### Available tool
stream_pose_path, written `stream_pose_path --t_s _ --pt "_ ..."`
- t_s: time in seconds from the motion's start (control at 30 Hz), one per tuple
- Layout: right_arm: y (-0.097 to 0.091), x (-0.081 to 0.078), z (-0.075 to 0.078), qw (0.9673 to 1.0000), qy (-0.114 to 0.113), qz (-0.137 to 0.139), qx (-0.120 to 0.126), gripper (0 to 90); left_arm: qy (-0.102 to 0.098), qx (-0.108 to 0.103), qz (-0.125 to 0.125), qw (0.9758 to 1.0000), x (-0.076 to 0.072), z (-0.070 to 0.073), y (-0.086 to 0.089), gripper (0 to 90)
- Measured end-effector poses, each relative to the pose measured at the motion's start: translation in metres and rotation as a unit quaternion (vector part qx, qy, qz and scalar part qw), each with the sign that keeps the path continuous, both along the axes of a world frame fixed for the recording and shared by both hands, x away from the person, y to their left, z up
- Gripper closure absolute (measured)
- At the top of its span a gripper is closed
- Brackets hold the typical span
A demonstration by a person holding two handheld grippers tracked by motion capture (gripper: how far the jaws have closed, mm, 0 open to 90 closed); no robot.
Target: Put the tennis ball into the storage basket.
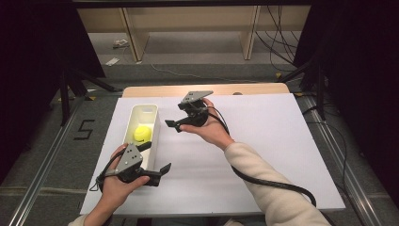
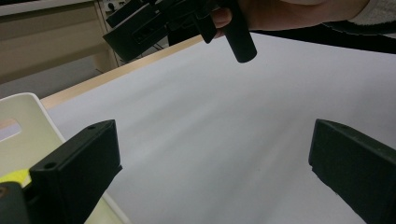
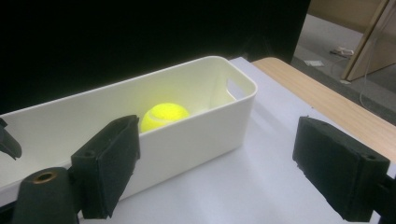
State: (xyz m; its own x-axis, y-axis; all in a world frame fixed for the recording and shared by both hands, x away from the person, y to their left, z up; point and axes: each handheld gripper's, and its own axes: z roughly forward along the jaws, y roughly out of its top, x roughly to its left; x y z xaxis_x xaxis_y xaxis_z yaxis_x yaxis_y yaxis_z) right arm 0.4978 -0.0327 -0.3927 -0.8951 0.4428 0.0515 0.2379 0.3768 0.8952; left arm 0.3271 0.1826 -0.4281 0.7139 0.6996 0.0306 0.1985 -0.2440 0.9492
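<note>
Two grippers, each held in a hand above a smooth white sheet (image 1: pixel 263 141) that covers a pale wooden table (image 1: pixel 254 88). Both are matte black with blocky, flat-faced rectangular jaws and a grey three-cornered plate on top.

The thing in play is a tennis ball (image 1: pixel 142 133), round, fuzzy and bright yellow-green with a pale curved seam. It lies inside a long white bin (image 1: pixel 133 117), a glossy plastic box with rounded corners, straight walls and a slot handle cut into its far end. In the right gripper view the ball (image 3: pixel 164 115) sits low against the bin's (image 3: pixel 201 130) far wall, ahead of and between the jaws, apart from them.

The one readable mark is a black "5" on the grey floor to the left of the table, well beyond the left gripper.

The left gripper (image 1: pixel 160 170) hangs just beside the near end of the bin, at its right. Its jaws stand wide apart with bare white sheet between them; they hold nothing and touch nothing. In its own view the bin's rim (image 2: pixel 28 109) shows behind its left jaw.

The right gripper (image 1: pixel 173 125) floats just to the right of the bin, pointing toward it. Its jaws also stand wide, gripping nothing and clear of the bin wall.
</note>
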Motion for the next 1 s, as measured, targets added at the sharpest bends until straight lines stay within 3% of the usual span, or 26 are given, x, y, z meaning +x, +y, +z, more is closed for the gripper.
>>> stream_pose_path --t_s 0.43,0.57,1.0 --pt "-0.021 -0.006 0.004 0.9999 -0.009 -0.011 -0.003 15.4 0.000 0.001 0.000 1.0000 0.000 0.000 0.000 1.5" --pt "-0.029 -0.007 0.004 0.9998 -0.009 -0.016 -0.004 15.4 0.009 -0.003 0.001 1.0000 -0.001 0.000 -0.001 1.5" --pt "-0.056 -0.010 0.007 0.9992 -0.015 -0.036 -0.004 15.5 0.002 0.000 -0.002 1.0000 0.000 0.000 -0.001 1.5"
